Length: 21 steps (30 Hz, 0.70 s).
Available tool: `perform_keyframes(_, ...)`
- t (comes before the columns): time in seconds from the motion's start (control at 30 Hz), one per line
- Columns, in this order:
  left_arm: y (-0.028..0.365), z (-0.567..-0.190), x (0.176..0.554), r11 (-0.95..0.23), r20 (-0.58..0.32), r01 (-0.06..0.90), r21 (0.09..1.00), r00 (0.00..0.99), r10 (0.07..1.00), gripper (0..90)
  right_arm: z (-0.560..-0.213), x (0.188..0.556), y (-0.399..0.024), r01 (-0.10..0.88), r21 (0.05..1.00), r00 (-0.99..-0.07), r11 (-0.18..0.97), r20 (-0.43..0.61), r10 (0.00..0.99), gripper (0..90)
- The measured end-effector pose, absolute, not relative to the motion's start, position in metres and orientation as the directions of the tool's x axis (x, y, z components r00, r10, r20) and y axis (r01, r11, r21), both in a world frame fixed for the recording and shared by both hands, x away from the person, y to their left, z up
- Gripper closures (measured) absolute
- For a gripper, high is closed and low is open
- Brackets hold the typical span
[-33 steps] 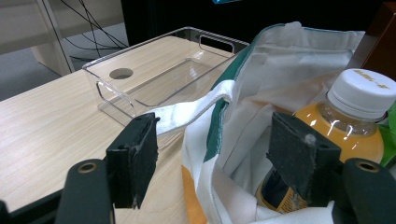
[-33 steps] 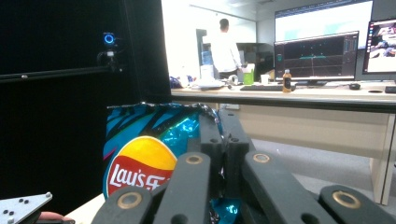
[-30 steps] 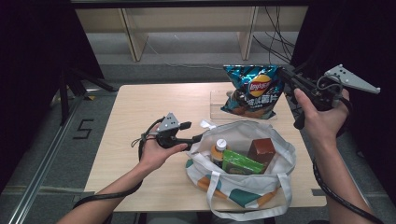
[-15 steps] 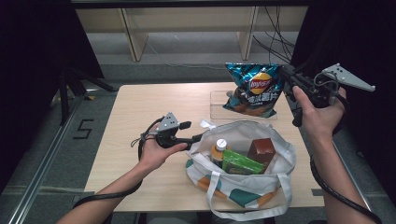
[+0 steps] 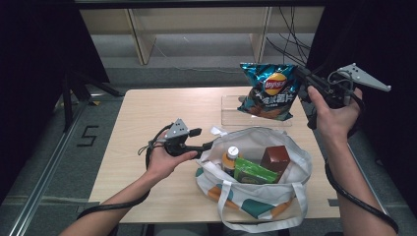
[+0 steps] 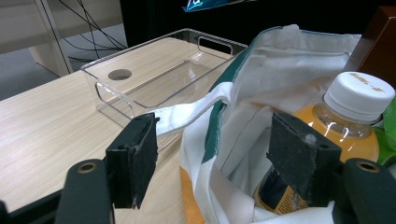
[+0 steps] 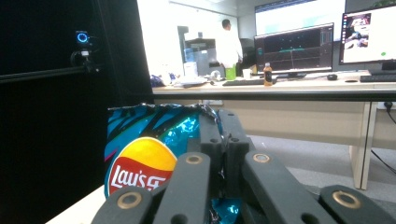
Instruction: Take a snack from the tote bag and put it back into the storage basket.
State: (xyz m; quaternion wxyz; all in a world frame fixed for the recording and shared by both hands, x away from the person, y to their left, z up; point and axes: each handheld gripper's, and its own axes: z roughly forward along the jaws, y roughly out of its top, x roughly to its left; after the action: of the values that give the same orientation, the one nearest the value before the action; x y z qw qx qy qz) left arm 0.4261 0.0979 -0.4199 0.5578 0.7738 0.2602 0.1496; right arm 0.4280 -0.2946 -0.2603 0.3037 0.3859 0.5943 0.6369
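Observation:
A blue Lay's chip bag (image 5: 268,91) hangs in the air above the clear tray (image 5: 231,112), with my right gripper (image 5: 301,78) shut on its top right edge. In the right gripper view the closed gripper (image 7: 219,135) pinches the crinkled foil of the chip bag (image 7: 140,161). My left gripper (image 5: 209,146) rests on the table at the left rim of the white and green tote bag (image 5: 295,189). Here the left gripper (image 6: 215,158) is open, its pads (image 6: 133,161) apart, with the tote bag's rim (image 6: 219,126) loose between them.
Inside the tote stand an orange drink bottle (image 5: 230,156) (image 6: 355,112), a green packet (image 5: 253,172) and a brown box (image 5: 275,158). The clear tray (image 6: 154,79) lies empty beyond the tote. Wooden shelving (image 5: 196,29) stands behind the table.
My right gripper has lifted the chip bag a little higher. The left hand and the tote have stayed put.

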Motion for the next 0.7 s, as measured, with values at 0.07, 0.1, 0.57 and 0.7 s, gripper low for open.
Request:
perform_keyframes(0.07, 0.098, -0.420, 0.426, -0.244, -0.058, 0.236, 0.941, 0.819, 0.570, 32.3, -0.261, 0.430, -0.295, 0.064, 0.992, -0.520, -0.113, 0.130, 0.844, 90.0)
perform_keyframes(0.1, 0.098, -0.420, 0.426, -0.246, -0.055, 0.234, 0.941, 0.819, 0.571, 32.3, -0.261, 0.431, -0.295, 0.075, 0.991, -0.515, -0.113, 0.136, 0.847, 90.0)
perform_keyframes(0.57, 0.098, -0.420, 0.427, -0.249, -0.053, 0.232, 0.940, 0.822, 0.567, 32.2, -0.267, 0.445, -0.294, 0.077, 0.991, -0.498, -0.112, 0.136, 0.856, 90.0)
perform_keyframes(0.7, 0.098, -0.421, 0.427, -0.249, -0.052, 0.232, 0.940, 0.821, 0.569, 32.2, -0.268, 0.449, -0.295, 0.088, 0.990, -0.494, -0.115, 0.143, 0.858, 90.0)
